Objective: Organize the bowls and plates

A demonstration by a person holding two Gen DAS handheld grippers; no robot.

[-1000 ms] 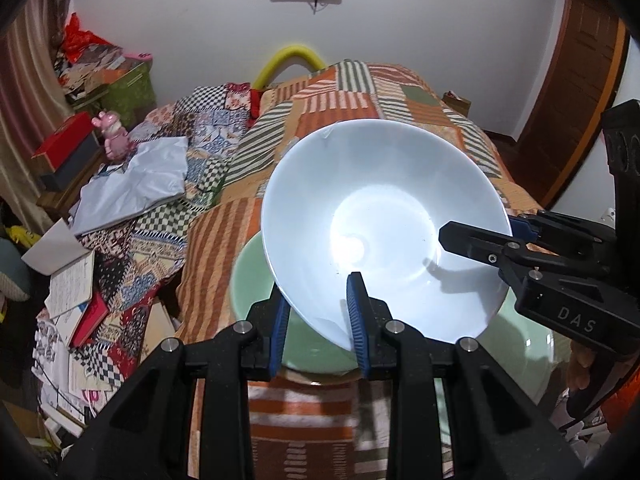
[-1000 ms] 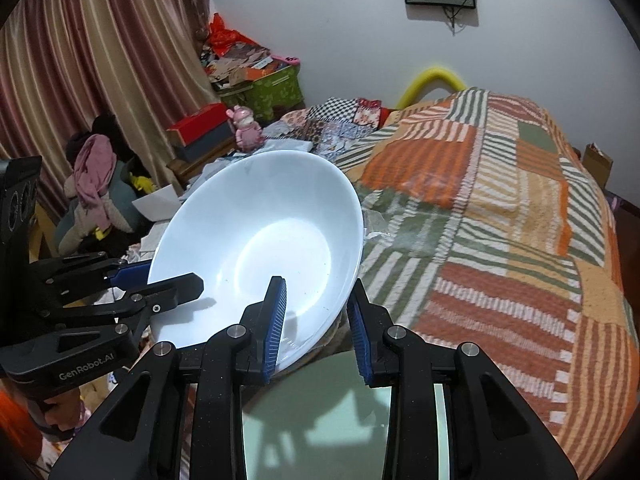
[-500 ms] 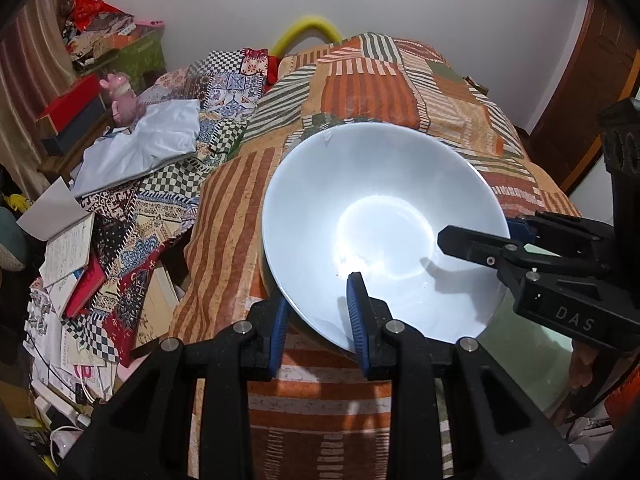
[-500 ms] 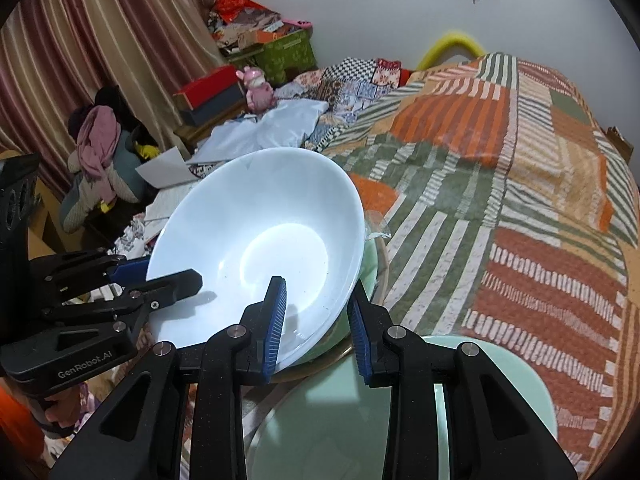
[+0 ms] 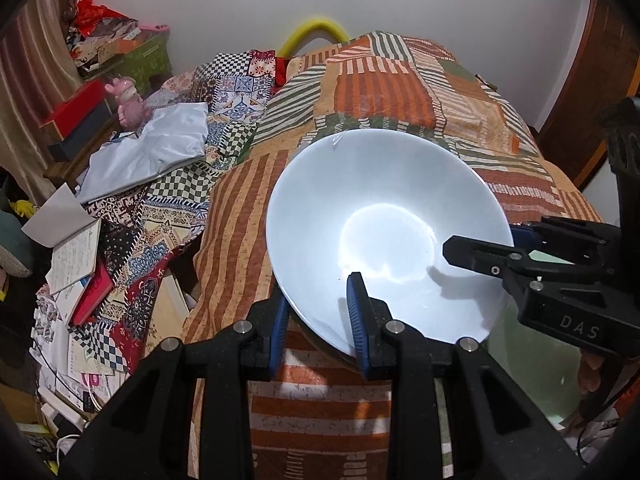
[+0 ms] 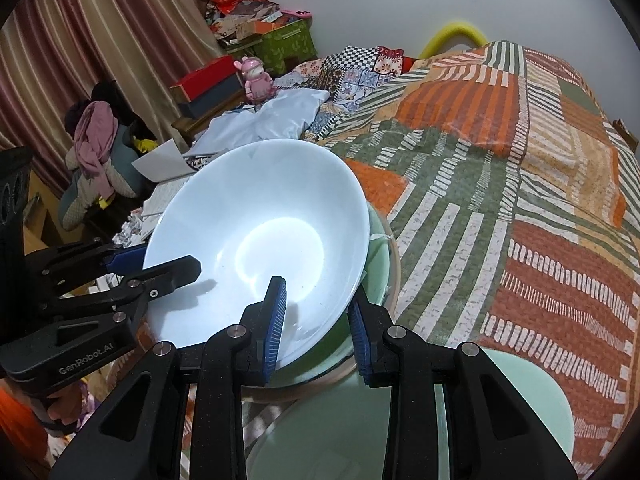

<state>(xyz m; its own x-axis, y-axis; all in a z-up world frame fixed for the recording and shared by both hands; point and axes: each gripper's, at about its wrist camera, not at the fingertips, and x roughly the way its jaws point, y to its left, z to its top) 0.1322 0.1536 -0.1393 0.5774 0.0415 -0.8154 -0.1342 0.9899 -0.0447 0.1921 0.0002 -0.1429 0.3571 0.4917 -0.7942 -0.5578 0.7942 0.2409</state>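
Spread beneath everything: orange, green and cream striped patchwork bedcover point(image 5: 384, 92). Lay near right edge, partly hidden: pale green round plate point(image 6: 360, 432). Held tilted over second pale green dish point(image 6: 378, 256): wide white ceramic bowl point(image 5: 384, 232), nothing inside. Clamped on near rim, one pad inside, one outside: left gripper point(image 5: 316, 320). Pinched opposite rim likewise: right gripper point(image 6: 316, 320). Read on casings: "DAS", "GenRobot.AI".
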